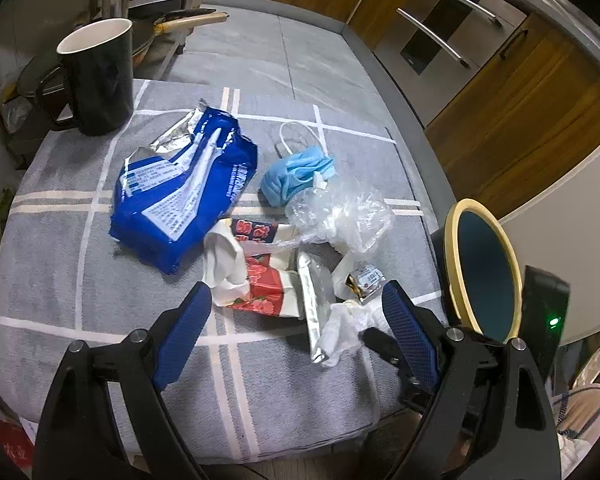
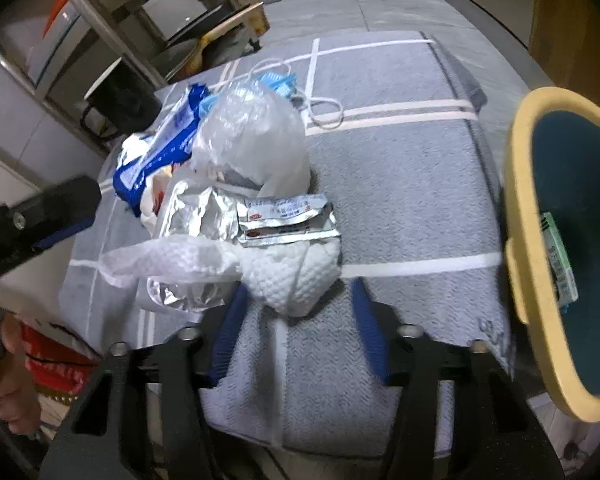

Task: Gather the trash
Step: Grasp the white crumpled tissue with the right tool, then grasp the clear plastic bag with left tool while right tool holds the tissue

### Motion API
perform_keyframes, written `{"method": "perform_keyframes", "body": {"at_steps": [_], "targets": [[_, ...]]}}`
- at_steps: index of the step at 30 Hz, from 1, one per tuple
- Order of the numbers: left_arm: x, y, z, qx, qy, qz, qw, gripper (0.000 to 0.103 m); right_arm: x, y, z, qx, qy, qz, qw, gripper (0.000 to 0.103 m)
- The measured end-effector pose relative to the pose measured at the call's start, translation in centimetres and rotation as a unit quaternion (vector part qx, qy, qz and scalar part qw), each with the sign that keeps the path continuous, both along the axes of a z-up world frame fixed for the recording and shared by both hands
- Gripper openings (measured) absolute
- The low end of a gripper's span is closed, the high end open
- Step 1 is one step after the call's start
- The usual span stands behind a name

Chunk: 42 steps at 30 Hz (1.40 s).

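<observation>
White crumpled tissue (image 2: pixel 296 276) just ahead of the half-open, empty right claw (image 2: pixel 298 304).

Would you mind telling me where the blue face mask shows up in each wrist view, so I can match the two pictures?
Left wrist view: the blue face mask lies at centre, right of the blue wrapper and just beyond the clear plastic bag.
Right wrist view: only a part of the mask shows at upper centre, behind the clear plastic bag.
Shared landmark: the yellow-rimmed bin at the right.
</observation>
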State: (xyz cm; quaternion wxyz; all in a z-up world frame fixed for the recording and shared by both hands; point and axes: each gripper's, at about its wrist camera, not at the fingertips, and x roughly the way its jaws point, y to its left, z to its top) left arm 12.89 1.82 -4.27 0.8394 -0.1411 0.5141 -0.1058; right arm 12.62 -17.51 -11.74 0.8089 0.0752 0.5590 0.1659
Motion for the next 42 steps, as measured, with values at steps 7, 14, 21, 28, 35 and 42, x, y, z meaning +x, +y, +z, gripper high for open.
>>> {"method": "perform_keyframes", "body": {"at_steps": [7,14,21,28,35,42], "targets": [[0.7,-2.3,0.8,0.009,-0.018,-0.024,0.9995,0.085,-0.9,-0.7,0.8,0.018,-0.011,0.012,1.000,0.015],[1.6,-4.9,1.4,0.016,-0.033,-0.047,0.9983,0.085,-1.7,-4.0,3.0,0.058,-0.024,-0.015,0.998,0.005],[2.4,-7.0,1.5,0.027,-0.039,-0.063,0.9968,0.085,-2.7,-7.5,4.5,0.078,-0.038,-0.046,0.995,0.005],[3.1,-9.4,1.1,0.063,-0.052,-0.094,0.9922,0.085,-3.2,-9.9,4.6,0.086,-0.039,-0.069,0.993,0.005],[4.7,-10.7,-0.6,0.133,-0.051,-0.102,0.9846,0.077,-3.3,-9.5,4.7,0.070,-0.046,-0.058,0.995,0.005],[6.1,-9.6,-2.0,0.150,-0.033,-0.077,0.9852,0.050,-3.5,-10.1,4.7,0.070,-0.045,-0.065,0.994,0.005]]}}
